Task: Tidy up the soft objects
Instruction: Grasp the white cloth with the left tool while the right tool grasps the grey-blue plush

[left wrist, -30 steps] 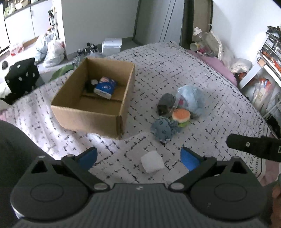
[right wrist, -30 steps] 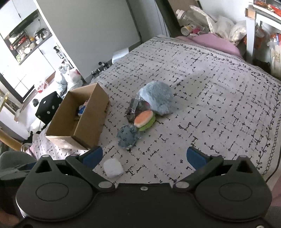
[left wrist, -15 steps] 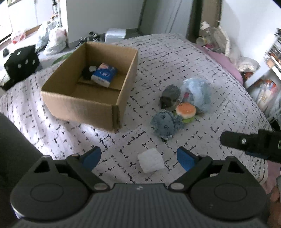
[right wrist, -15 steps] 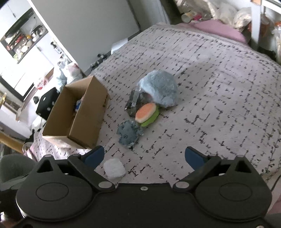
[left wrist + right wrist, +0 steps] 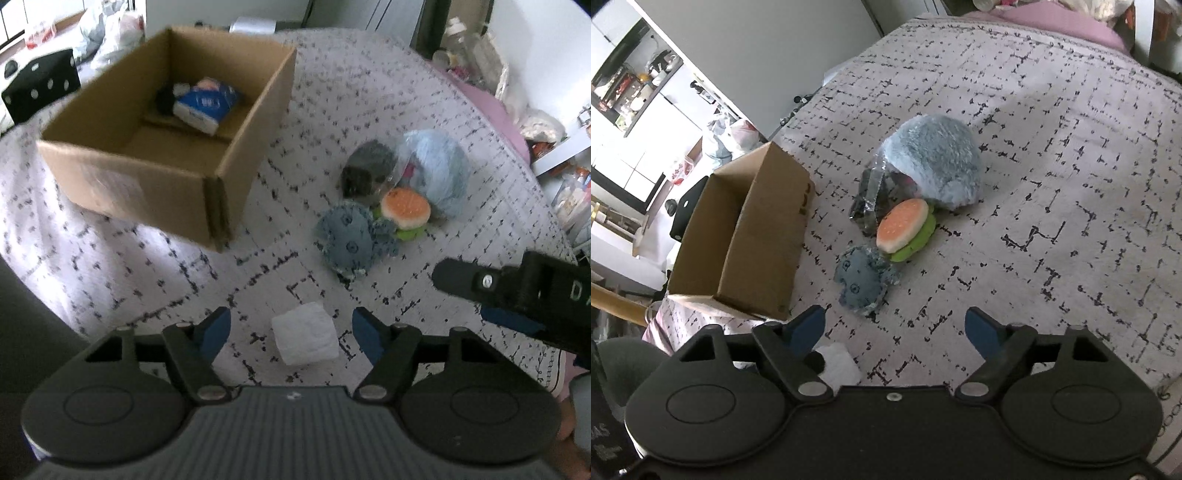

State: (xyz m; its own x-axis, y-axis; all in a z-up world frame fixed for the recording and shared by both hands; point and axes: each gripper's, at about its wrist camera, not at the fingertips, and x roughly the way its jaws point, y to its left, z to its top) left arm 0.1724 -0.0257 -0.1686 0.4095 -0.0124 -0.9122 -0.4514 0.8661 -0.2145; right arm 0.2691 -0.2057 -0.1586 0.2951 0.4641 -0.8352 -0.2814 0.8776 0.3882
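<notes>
left gripper (image 5: pixel 291 328): jaws apart, just been closing; white soft cube (image 5: pixel 306 339) between them, untouched.
right gripper (image 5: pixel 894 330): jaws apart, closing, empty.
advice: centre cube, squeeze gently.

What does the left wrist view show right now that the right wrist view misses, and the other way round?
Only the left wrist view shows inside the cardboard box: a blue-and-white packet and a small dark item beside it. It also shows the white soft cube whole, lying between the open left claw, untouched, and the right claw's finger from the side.

Only the right wrist view shows the open right claw, with nothing between its pads.

Both show the burger toy, blue fluffy plush and blue-grey fabric toy.
</notes>
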